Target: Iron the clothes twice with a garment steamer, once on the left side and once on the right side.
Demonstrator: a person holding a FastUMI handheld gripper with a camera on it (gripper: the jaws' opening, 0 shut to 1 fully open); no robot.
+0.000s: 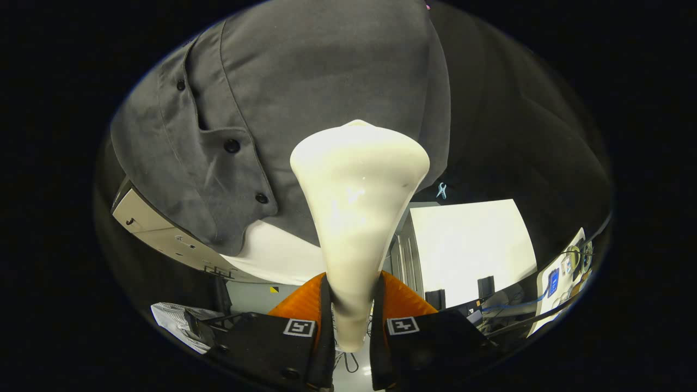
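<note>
Grey fabric made up one hanging shirt [305,103], with three dark buttons visible down its placket. One cream garment steamer [356,201] stood between the gripper [351,321] fingers, both pressing its narrow handle. Its wide, smooth head flared out against the shirt just beyond the fingers.

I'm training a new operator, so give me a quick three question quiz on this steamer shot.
1. True or false: the gripper is shut on the steamer.
2. What colour is the shirt: A grey, B red, C white?
3. Where does the steamer's wide head sit relative to the fingers?

Key: 1 true. 2 A. 3 Beyond them, up against the shirt, right of its buttons; contact itself cannot be told.
</note>
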